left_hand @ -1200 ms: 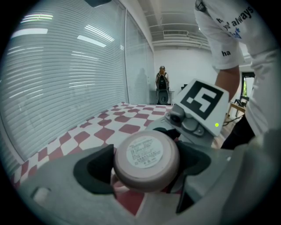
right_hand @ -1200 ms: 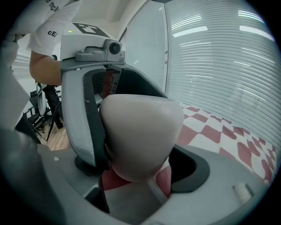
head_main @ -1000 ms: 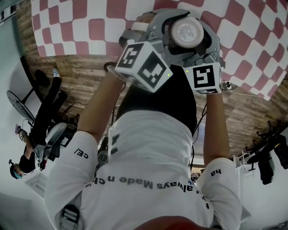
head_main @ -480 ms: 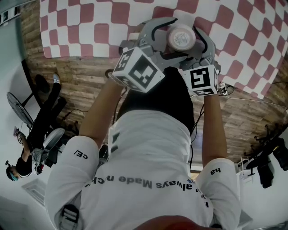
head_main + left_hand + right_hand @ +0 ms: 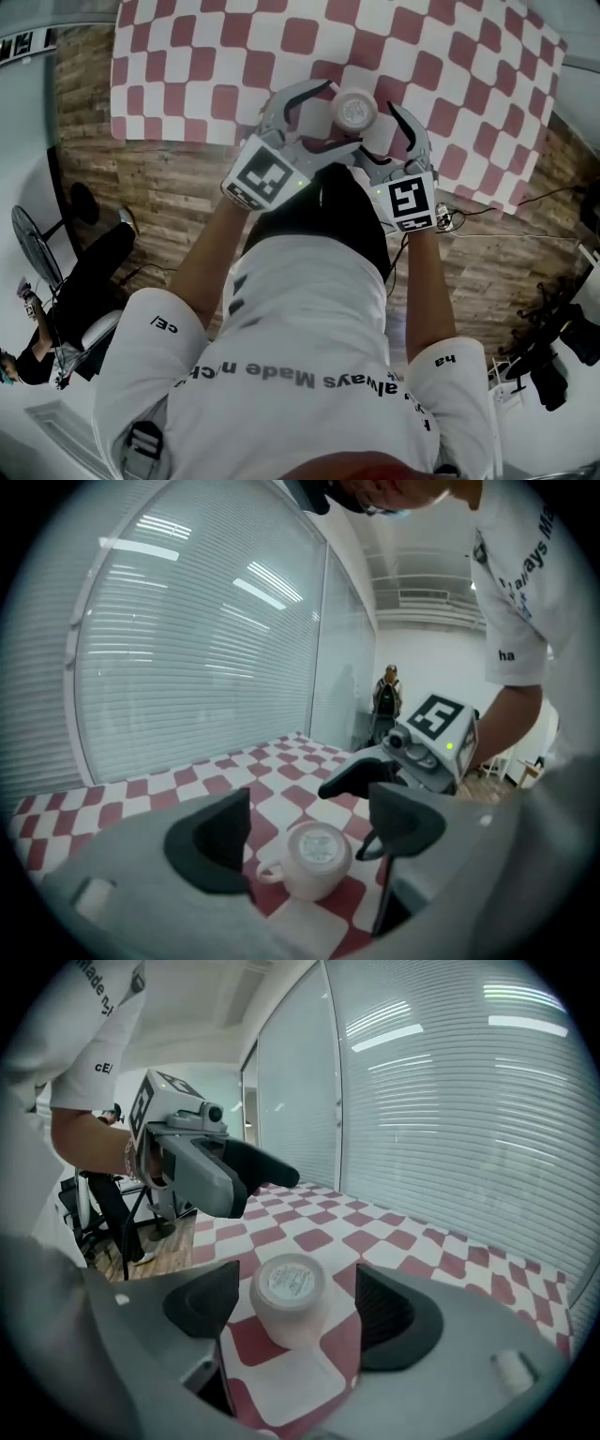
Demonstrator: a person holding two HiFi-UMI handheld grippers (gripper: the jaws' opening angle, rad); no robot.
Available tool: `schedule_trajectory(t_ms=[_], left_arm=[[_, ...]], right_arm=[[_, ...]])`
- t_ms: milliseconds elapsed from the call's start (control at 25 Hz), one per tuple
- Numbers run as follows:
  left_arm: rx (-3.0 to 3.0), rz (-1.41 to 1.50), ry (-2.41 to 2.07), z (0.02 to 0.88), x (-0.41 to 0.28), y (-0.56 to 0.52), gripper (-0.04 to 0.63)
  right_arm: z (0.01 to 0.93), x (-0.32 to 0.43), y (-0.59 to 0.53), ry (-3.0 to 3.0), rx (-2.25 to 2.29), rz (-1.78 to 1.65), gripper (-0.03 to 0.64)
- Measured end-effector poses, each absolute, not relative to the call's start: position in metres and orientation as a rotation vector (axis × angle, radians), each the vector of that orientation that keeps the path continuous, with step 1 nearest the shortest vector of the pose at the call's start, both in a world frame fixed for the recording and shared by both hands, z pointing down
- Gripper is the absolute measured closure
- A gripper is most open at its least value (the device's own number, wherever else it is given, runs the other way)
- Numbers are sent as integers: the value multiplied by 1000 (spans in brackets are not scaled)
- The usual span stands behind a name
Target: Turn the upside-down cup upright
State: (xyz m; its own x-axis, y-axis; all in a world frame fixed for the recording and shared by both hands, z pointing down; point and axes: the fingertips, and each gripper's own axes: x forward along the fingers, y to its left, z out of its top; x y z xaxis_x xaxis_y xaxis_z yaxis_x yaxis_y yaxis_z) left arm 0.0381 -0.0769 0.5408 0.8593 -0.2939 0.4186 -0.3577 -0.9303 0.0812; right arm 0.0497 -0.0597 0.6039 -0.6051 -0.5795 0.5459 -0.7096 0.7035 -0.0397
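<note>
Left claw (image 5: 309, 832) and right claw (image 5: 298, 1314), open though just narrowing, frame the untouched cup (image 5: 354, 110): base up, axis vertical, handle seemingly pointing far-left

There is one cup (image 5: 353, 111), the only one on the counter (image 5: 234, 56). The counter is also single, under one red-and-white checked cloth (image 5: 450, 66).

There are two hand-held grippers: the left hand-held gripper (image 5: 319, 117) and the right hand-held gripper (image 5: 380, 136). Each has two jaws, four in all, and each carries one marker cube, so two cubes: one on the left (image 5: 265, 176) and one on the right (image 5: 409, 201).

Three people show: the wearer in a white shirt (image 5: 300, 356), one person near the left edge on the floor (image 5: 75, 300), and one standing far off (image 5: 387, 697).
</note>
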Motion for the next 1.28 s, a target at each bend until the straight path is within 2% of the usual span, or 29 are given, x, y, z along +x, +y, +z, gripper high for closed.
schedule_trajectory(t_ms=[320, 560, 1000, 1280], left_arm=[[2879, 370, -633, 460, 21, -83, 246], [2863, 238, -822, 407, 2, -91, 297], [2782, 33, -1234, 314, -37, -101, 311], [2739, -18, -1360, 279, -57, -93, 314]], right_arm=[[521, 68, -64, -2430, 1176, 409, 325], [460, 86, -71, -2424, 1333, 384, 351], [345, 121, -69, -2389, 1655, 260, 389], [286, 129, -54, -2392, 1779, 194, 390]])
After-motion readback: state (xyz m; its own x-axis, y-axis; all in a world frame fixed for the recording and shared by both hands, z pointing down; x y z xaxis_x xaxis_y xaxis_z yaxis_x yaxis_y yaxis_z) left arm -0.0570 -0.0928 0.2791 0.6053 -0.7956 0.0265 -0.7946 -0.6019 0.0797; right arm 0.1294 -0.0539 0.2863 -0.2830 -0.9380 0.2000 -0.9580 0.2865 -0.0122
